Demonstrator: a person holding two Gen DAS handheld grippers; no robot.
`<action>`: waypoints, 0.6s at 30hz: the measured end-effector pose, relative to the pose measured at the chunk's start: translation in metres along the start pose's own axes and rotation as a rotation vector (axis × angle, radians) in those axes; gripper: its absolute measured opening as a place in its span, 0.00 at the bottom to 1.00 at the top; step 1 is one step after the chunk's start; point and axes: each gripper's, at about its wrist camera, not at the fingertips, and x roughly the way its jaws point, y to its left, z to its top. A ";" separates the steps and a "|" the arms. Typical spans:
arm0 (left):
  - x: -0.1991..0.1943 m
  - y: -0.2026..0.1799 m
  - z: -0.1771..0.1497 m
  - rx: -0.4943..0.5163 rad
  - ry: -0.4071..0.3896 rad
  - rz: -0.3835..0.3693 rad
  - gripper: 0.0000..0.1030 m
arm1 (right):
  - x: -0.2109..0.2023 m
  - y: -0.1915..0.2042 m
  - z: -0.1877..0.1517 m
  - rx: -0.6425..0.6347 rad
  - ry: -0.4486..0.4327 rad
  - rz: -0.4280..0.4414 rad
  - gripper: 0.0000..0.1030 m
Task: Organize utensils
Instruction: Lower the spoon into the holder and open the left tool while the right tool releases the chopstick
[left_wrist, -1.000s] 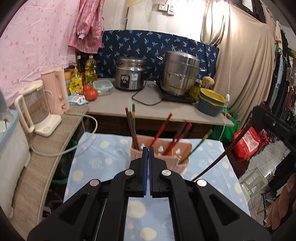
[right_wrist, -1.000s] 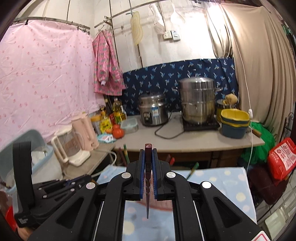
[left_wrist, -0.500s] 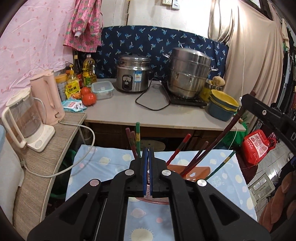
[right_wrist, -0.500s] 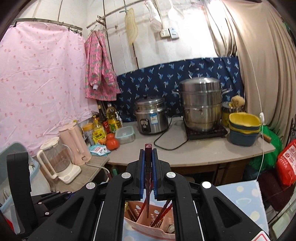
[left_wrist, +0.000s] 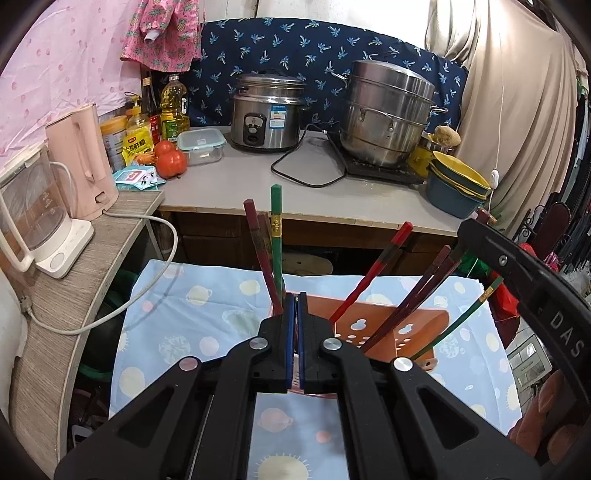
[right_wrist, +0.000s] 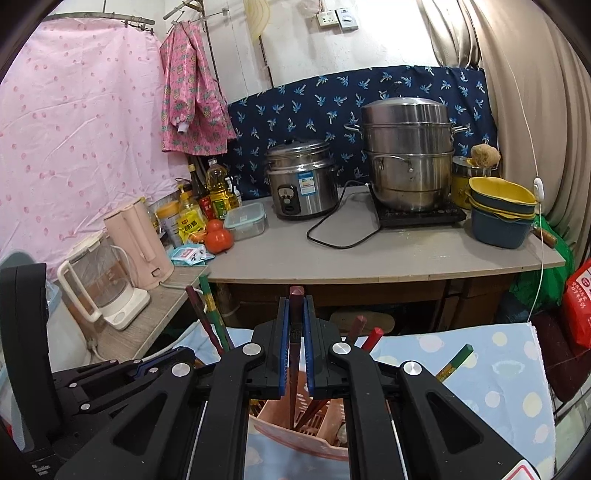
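A pink perforated utensil holder stands on a blue patterned cloth, with several red, brown and green chopsticks leaning in it. My left gripper is shut and empty, just in front of the holder's near rim. My right gripper is shut on a dark red chopstick, whose lower end reaches down into the holder. The right gripper's body shows at the right edge of the left wrist view.
A grey counter behind holds a rice cooker, a steel steamer pot, stacked bowls, tomatoes and bottles. Two kettles stand on a side shelf at left. A cable hangs across the cloth's left corner.
The right gripper has lowered the dark red chopstick toward and into the holder. The left gripper has closed in on the holder, still shut.
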 end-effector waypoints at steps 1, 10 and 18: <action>0.001 0.000 -0.001 0.000 0.003 0.003 0.01 | 0.001 0.000 -0.002 -0.001 0.003 -0.001 0.07; 0.013 0.003 -0.006 -0.018 0.026 0.015 0.01 | 0.007 -0.005 -0.009 -0.019 0.025 -0.033 0.07; 0.013 0.006 -0.010 -0.043 0.011 0.030 0.30 | 0.000 -0.010 -0.017 -0.029 0.024 -0.059 0.33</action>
